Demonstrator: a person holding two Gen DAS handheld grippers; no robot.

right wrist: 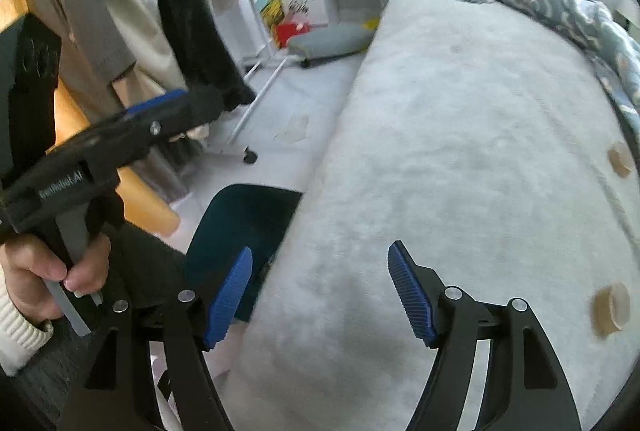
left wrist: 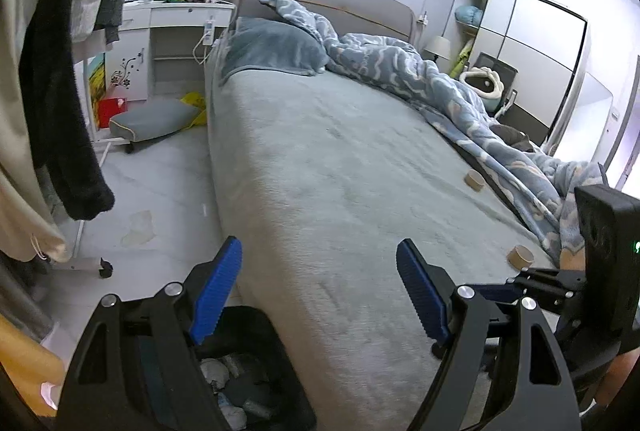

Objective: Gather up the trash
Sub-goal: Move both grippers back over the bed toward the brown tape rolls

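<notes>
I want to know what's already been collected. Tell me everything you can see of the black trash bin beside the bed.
The trash bin stands on the floor against the near side of the bed, directly below the left claw. It looks dark and open-topped, with no lid in view. Inside lie several crumpled whitish pieces among darker items too unclear to name. Nothing grips it; the claw's fingers hide part of its rim.
</notes>
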